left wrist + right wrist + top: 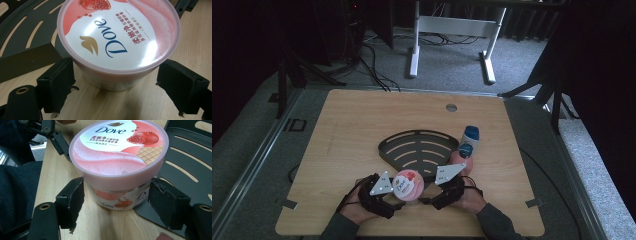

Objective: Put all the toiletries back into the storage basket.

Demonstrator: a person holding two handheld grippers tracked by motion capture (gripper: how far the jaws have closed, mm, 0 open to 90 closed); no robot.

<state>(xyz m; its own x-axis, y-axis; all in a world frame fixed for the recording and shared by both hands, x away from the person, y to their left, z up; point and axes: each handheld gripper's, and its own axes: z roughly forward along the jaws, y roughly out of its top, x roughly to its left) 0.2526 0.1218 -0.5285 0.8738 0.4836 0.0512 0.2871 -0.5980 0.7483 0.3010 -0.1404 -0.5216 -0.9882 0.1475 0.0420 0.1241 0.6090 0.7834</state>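
We see both hands low at the desk's (337, 130) near edge, flanking the Dove tub (407, 184); left gripper (384, 196) just left of tub, fingers (58, 82) spread wide either side, no clear contact; right gripper (439, 192) just right, fingers (72, 200) likewise released; tub stands upright, touching the black tray's (412, 150) near edge; blue bottle (468, 140) right of tray.
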